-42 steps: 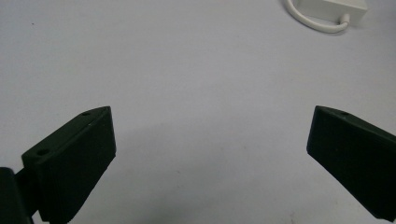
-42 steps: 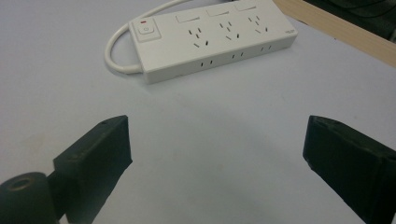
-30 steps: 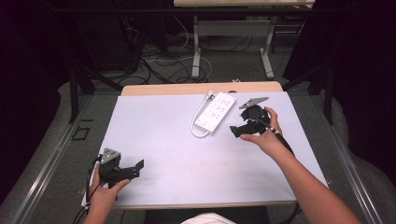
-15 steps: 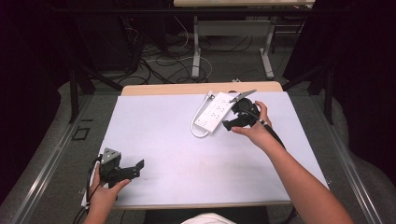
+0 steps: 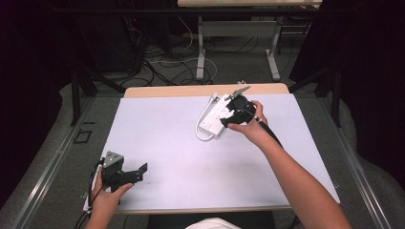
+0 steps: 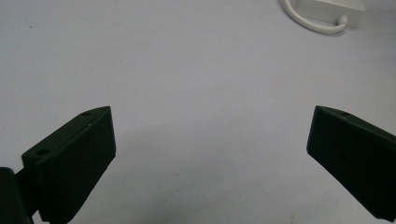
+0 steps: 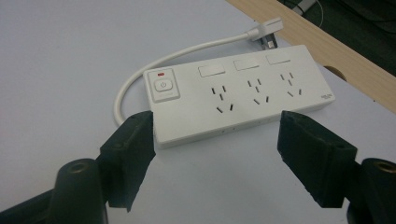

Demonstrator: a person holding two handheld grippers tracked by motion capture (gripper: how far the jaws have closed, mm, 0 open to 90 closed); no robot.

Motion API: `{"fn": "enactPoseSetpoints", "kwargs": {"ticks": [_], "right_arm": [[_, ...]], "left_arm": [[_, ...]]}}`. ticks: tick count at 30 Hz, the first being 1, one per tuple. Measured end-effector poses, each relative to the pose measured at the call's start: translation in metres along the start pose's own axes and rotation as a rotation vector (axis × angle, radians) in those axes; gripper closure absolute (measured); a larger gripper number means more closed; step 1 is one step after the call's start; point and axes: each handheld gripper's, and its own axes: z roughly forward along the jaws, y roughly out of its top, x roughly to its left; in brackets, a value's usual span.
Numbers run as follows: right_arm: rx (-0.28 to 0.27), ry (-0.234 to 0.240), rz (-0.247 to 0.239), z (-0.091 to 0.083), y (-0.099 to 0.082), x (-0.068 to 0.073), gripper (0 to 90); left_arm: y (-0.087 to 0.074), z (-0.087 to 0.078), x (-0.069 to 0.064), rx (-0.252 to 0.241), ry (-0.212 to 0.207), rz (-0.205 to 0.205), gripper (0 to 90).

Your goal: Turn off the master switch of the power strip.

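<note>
High view: right gripper (image 5: 228,113), arm outstretched, hovers spread wide, empty, over one white power strip (image 5: 216,114) upper centre. Left gripper (image 5: 136,171), lower left, gapes wide and empty above the table (image 5: 167,143).

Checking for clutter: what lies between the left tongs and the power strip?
Nothing: in the high view, bare white table stretches from the left tongs to the power strip.

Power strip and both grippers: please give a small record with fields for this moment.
surface: white table top
power strip: white, lies flat at the far side, sockets face up
cord: loops from its switch end, plug unplugged
right gripper: open, jaws near the strip's long side
left gripper: open, over bare table
</note>
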Motion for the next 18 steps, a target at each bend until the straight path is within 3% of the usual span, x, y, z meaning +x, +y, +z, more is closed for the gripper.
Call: {"fn": "enactPoseSetpoints", "kwargs": {"ticks": [18], "right_arm": [[0.033, 0.017, 0.054, 0.026, 0.015, -0.003, 48.4]], "left_arm": [[-0.001, 0.0, 0.003, 0.006, 0.002, 0.002, 1.2]]}}
